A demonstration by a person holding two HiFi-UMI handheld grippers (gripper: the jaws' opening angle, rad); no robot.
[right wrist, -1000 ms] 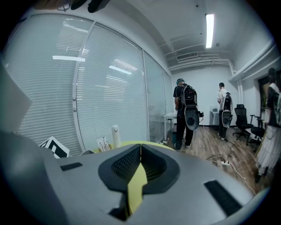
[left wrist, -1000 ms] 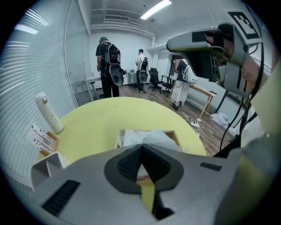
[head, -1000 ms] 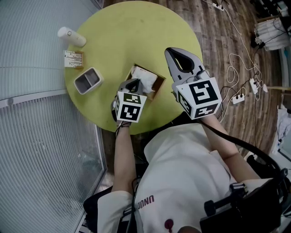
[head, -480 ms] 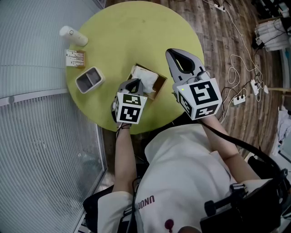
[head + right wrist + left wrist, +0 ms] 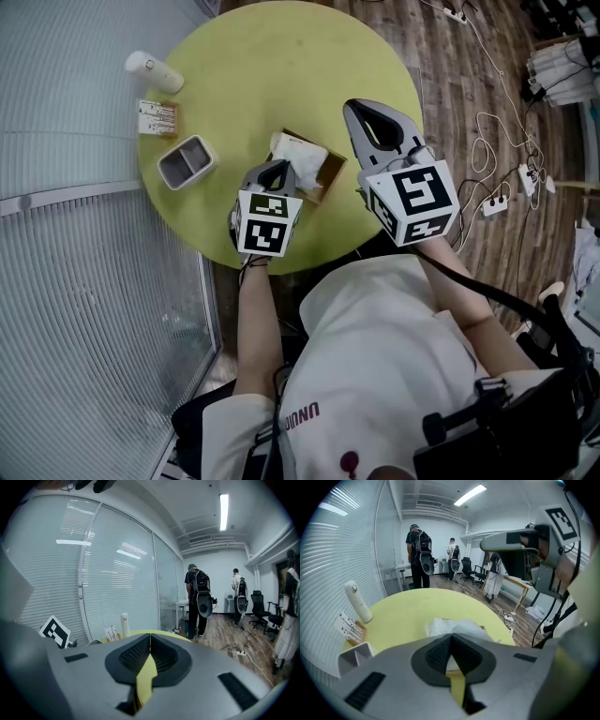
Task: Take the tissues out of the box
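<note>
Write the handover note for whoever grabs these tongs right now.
Left tongs: shut, tips at the top tissue, apparently pinching it.
Right tongs: shut, empty, held above the table's near right side, beside the box.
Tissue box: open, on the round yellow table near the person; the tissue is bunched up out of its top.
Done: one tissue seemingly gripped, not yet out.
To do: draw it clear, set it down, then take out any others.
</note>
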